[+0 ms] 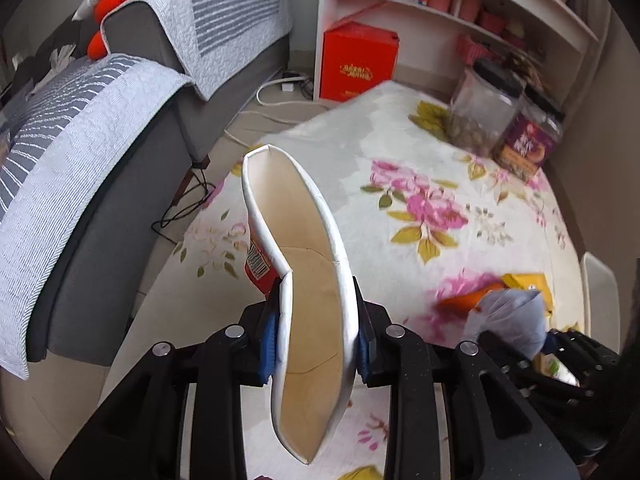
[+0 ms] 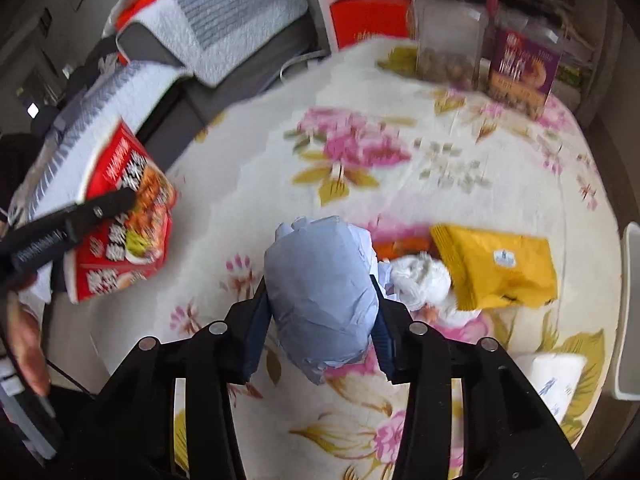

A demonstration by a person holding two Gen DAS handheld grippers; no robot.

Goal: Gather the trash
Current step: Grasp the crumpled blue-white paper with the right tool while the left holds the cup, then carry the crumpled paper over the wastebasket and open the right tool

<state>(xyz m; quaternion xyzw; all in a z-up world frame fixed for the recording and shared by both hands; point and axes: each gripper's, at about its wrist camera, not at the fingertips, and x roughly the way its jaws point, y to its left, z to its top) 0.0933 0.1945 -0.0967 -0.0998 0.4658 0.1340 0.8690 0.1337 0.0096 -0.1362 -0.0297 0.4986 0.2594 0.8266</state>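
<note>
My left gripper is shut on a squashed red and white paper noodle cup and holds it above the floral tablecloth; the cup also shows in the right wrist view at the left. My right gripper is shut on a crumpled pale blue paper ball, also seen in the left wrist view. On the table beside it lie a yellow snack packet, a white crumpled wad and an orange wrapper.
Two clear jars with dark lids stand at the table's far edge. A white bin rim is at the right. A white packet lies near the front right. A grey sofa is on the left, white shelves behind.
</note>
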